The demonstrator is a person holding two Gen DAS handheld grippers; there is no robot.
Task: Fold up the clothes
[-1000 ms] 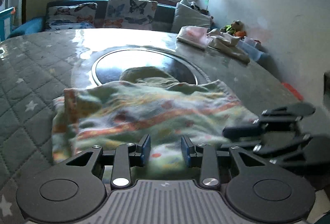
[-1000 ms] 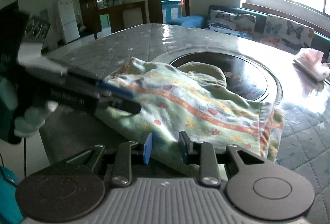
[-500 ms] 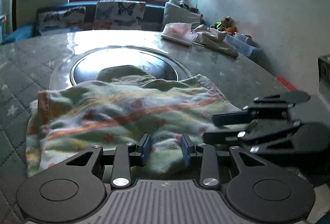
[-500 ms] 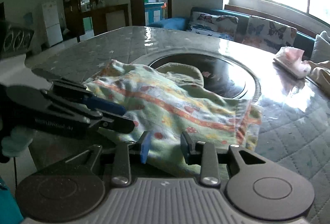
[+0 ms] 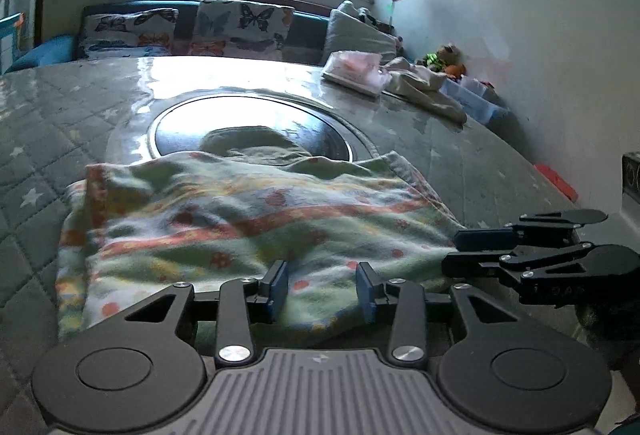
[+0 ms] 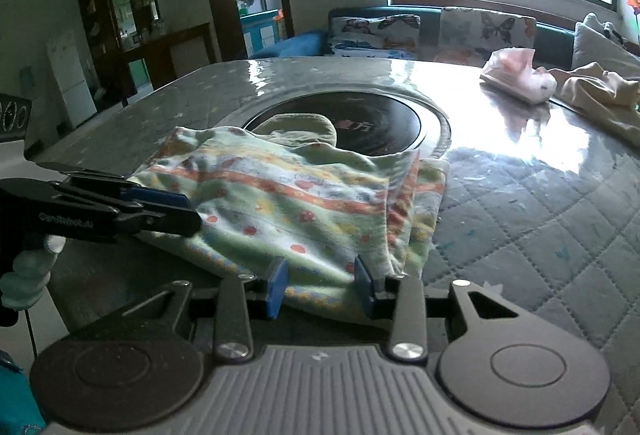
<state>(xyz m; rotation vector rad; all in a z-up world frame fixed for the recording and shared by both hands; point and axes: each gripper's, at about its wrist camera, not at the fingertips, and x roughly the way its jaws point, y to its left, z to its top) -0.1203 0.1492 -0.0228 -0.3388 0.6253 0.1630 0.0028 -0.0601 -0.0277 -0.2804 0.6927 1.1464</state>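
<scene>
A soft, light, limp patterned garment (image 5: pixel 248 231), part-folded at the near edge of the quilted table (image 6: pixel 540 219), is best pinched at its near hem, over which the left gripper (image 5: pixel 322 289) and right gripper (image 6: pixel 320 287) are seen parted, apparently gripping nothing.

Bare quilted counter (image 6: pixel 560 219) lies open right of the folded garment (image 6: pixel 304 203); the left tool (image 6: pixel 176 211) blocks its left edge; the pink bundle (image 6: pixel 516 79) and beige cloth (image 6: pixel 600 95) crowd the far corner, well apart.
</scene>
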